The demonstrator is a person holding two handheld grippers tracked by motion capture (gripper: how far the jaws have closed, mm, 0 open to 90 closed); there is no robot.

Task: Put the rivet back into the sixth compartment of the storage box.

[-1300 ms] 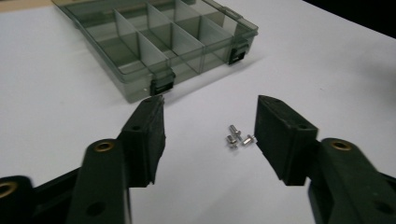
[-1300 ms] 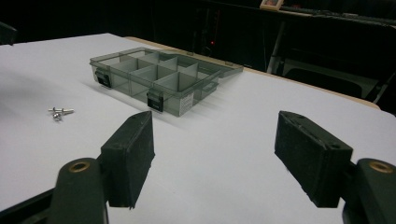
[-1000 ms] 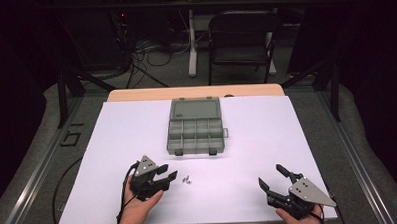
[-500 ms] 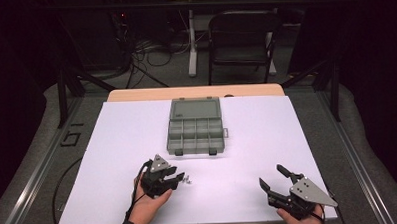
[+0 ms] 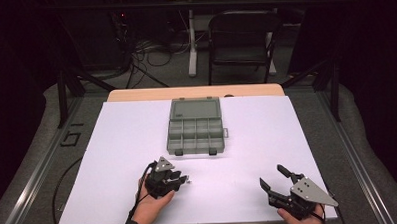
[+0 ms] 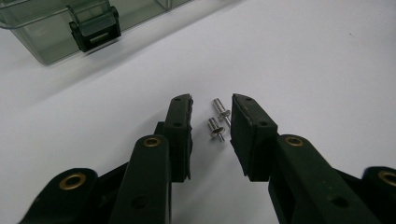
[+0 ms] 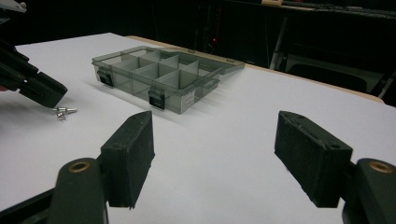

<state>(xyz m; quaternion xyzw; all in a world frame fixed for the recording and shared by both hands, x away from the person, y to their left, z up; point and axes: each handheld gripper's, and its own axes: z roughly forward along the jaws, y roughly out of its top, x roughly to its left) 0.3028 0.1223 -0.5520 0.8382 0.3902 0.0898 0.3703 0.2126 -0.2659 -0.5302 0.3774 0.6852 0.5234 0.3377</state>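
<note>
Near the front edge of the white table [image 5: 117, 145], left of its middle, the left gripper [image 5: 181, 179] is lowered over two small metal pins [image 6: 218, 119]; its jaws have just been closing, and the left gripper view shows both pins lying on the surface between the two pads, the farther one just beside the right-hand pad, the nearer one with a gap to either side; the pads do not yet press on them, so the claw is partly spread and pinches nothing; the pins lie side by side, each a short silver shaft with a wider collar; in the right gripper view they lie just below the tip of the left gripper. At the front right corner, the right gripper [image 5: 275, 177] rests in the person's hand, well apart from the pins; its jaws are spread wide with nothing between them. Toward the far edge, about midway across, a grey translucent compartment box [image 5: 196, 133] sits with its lid folded back and two dark latches facing the front edge.
</note>
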